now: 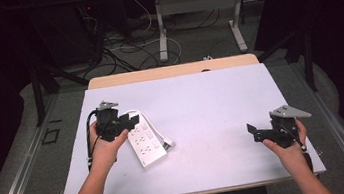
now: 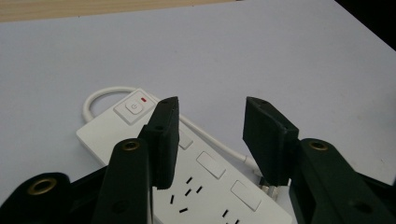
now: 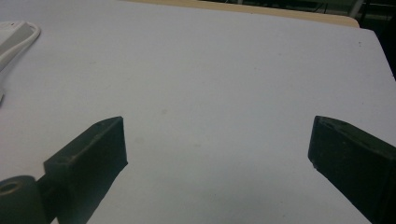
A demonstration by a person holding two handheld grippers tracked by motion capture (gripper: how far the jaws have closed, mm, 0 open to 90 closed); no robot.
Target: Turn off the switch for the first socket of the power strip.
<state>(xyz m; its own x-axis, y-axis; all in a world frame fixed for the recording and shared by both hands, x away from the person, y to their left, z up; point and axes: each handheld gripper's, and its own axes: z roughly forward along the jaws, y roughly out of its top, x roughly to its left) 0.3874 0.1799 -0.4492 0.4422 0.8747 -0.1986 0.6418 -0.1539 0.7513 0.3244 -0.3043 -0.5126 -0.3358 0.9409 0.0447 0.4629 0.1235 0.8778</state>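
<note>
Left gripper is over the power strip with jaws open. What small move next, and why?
Probably ease the left gripper down a little and close on the power strip. Its jaws stand open above the strip's switch end, not touching it, with the white cord looped behind. The right gripper is open over bare table, far off.

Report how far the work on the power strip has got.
Nothing looks done: the power strip lies flat on the table. In hand: the left gripper hovers open over it, near its switch. Left: grasping it. The right gripper waits open, apart.
</note>
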